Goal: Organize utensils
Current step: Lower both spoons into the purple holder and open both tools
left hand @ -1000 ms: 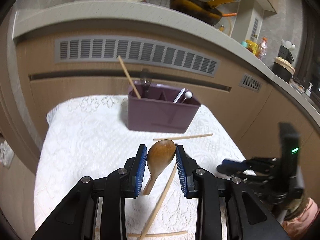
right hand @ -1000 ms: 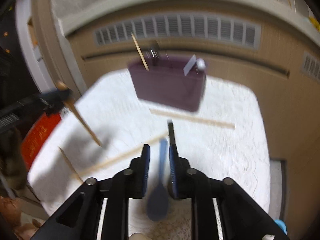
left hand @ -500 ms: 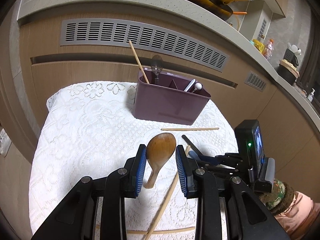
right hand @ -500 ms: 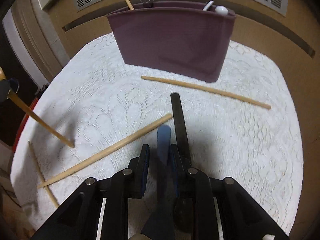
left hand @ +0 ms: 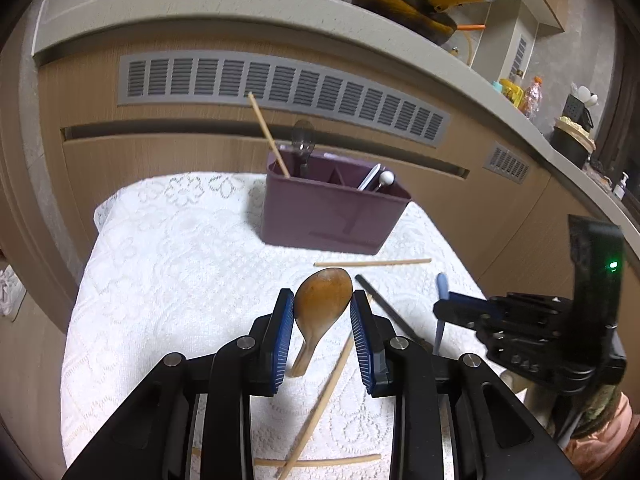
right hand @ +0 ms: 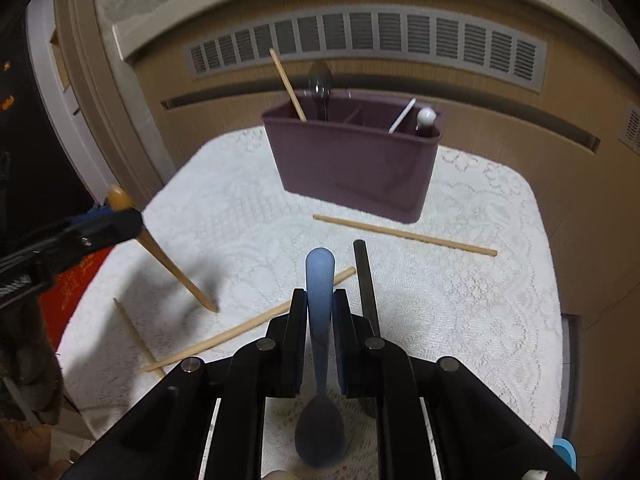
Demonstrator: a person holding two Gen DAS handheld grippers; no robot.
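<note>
A white lace cloth covers the table (left hand: 168, 280), which stands against wood cabinet fronts with a long grey vent grille (left hand: 280, 88). Toward the back of the cloth sits the purple utensil caddy (left hand: 328, 212), with a chopstick leaning out of its left compartment beside a dark spoon, and white-handled pieces in the right one. The left tongs (left hand: 322, 328) are clamped on the bowl of a wooden spoon (left hand: 320, 308), bowl up and handle slanting down toward the cloth, its tip at or just above the lace. The right tongs (right hand: 320, 320) are closing on a blue spoon (right hand: 320, 280) caught between the pads, its long axis running along the fingers, handle tip pointing toward the caddy and bowl hanging back near the camera. Only the right wrist view shows that blue bowl and the wooden spoon's full handle; only the left wrist view shows the countertop with a pan (left hand: 404, 8) on it. Loose chopsticks (right hand: 404, 236) lie scattered on the cloth, one just in front of the caddy, and a black utensil handle (right hand: 366, 280) lies just right of the blue spoon.
</note>
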